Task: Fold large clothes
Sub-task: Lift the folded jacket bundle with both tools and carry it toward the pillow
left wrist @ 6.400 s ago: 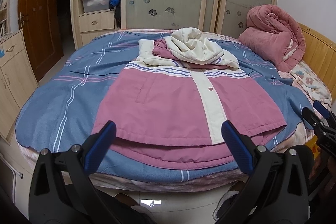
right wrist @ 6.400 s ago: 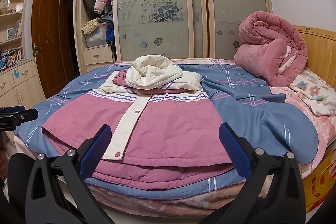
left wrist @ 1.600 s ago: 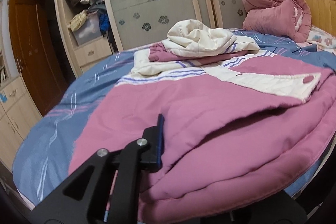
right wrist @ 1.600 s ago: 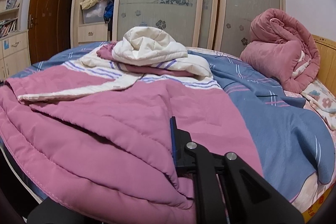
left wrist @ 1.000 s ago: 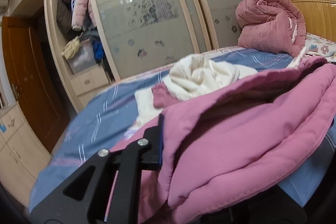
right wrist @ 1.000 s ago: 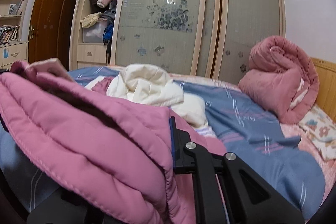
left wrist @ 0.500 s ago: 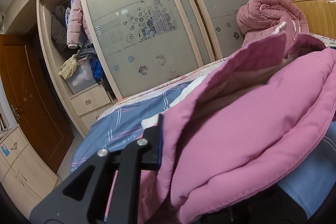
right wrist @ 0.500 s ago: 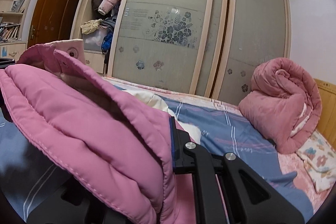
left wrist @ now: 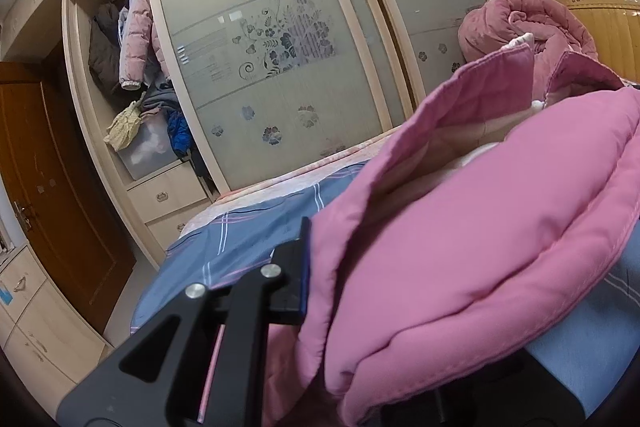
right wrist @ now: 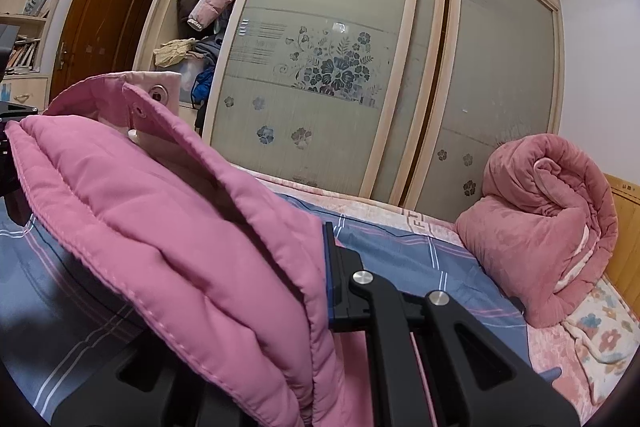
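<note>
Left gripper (left wrist: pixel 310 267) and right gripper (right wrist: pixel 322 267) clamp pink jacket (left wrist: pixel 460 247) hem, raised crosswise over bed (right wrist: pixel 420 251).

I find nothing here that I can actually read. The frosted wardrobe door (right wrist: pixel 320 75) carries a few printed lines beside its flower pattern, but from my feed they are too blurred to make out, and a small mark on the wooden headboard (left wrist: pixel 600 15) is likewise too tiny to read.
</note>
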Tool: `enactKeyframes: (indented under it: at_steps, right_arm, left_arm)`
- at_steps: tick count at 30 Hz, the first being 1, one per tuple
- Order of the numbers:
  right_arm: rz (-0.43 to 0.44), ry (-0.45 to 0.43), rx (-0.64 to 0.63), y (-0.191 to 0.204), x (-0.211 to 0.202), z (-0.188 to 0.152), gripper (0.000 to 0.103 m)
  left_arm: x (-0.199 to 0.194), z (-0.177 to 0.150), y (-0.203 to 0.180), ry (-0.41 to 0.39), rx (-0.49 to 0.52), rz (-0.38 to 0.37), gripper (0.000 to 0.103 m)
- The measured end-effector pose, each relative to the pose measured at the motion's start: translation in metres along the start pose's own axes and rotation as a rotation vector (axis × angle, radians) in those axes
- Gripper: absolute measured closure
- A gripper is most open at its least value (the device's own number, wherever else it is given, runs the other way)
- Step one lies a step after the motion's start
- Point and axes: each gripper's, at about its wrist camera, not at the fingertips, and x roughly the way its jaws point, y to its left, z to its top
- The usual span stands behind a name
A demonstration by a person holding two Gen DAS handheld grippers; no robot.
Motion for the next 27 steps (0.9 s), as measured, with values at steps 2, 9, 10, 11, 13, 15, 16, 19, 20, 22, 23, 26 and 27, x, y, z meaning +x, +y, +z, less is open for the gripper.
enactKeyframes:
  at_steps: [2, 9, 10, 11, 13, 15, 16, 19, 20, 22, 23, 26, 27]
  right_arm:
    - [-0.003, -0.001, -0.003, -0.003, 0.010, 0.005, 0.096]
    - [-0.007, 0.013, -0.010, -0.012, 0.045, 0.020, 0.096]
    - [-0.005, 0.018, -0.009, -0.014, 0.052, 0.022, 0.096]
    - [-0.004, 0.023, -0.009, -0.015, 0.058, 0.024, 0.096]
    - [-0.006, 0.029, -0.016, -0.015, 0.072, 0.028, 0.096]
    - [-0.002, 0.038, -0.015, -0.016, 0.082, 0.030, 0.096]
    - [0.002, 0.043, -0.011, -0.017, 0.090, 0.032, 0.096]
    - [0.006, 0.063, -0.002, -0.019, 0.114, 0.035, 0.096]
    - [0.007, 0.070, 0.001, -0.019, 0.121, 0.035, 0.096]
    - [0.009, 0.096, 0.000, -0.019, 0.139, 0.034, 0.096]
    - [0.011, 0.105, 0.002, -0.020, 0.148, 0.034, 0.096]
    - [0.018, 0.140, 0.026, -0.021, 0.173, 0.032, 0.096]
    - [0.024, 0.154, 0.045, -0.023, 0.182, 0.030, 0.096]
  left_arm:
    - [0.009, 0.006, 0.003, 0.003, -0.008, -0.005, 0.093]
    - [0.044, 0.026, 0.012, 0.022, -0.012, -0.012, 0.093]
    - [0.049, 0.028, 0.014, 0.027, -0.015, -0.016, 0.093]
    - [0.057, 0.030, 0.016, 0.035, -0.019, -0.022, 0.093]
    - [0.071, 0.034, 0.019, 0.049, -0.026, -0.027, 0.093]
    - [0.085, 0.036, 0.023, 0.065, -0.034, -0.032, 0.093]
    - [0.094, 0.037, 0.025, 0.075, -0.043, -0.035, 0.093]
    - [0.116, 0.039, 0.028, 0.098, -0.058, -0.041, 0.093]
    - [0.124, 0.039, 0.028, 0.104, -0.059, -0.042, 0.093]
    - [0.144, 0.039, 0.029, 0.123, -0.056, -0.039, 0.093]
    - [0.150, 0.039, 0.028, 0.130, -0.055, -0.038, 0.093]
    - [0.181, 0.037, 0.029, 0.164, -0.064, -0.039, 0.093]
    - [0.193, 0.036, 0.029, 0.180, -0.073, -0.041, 0.093]
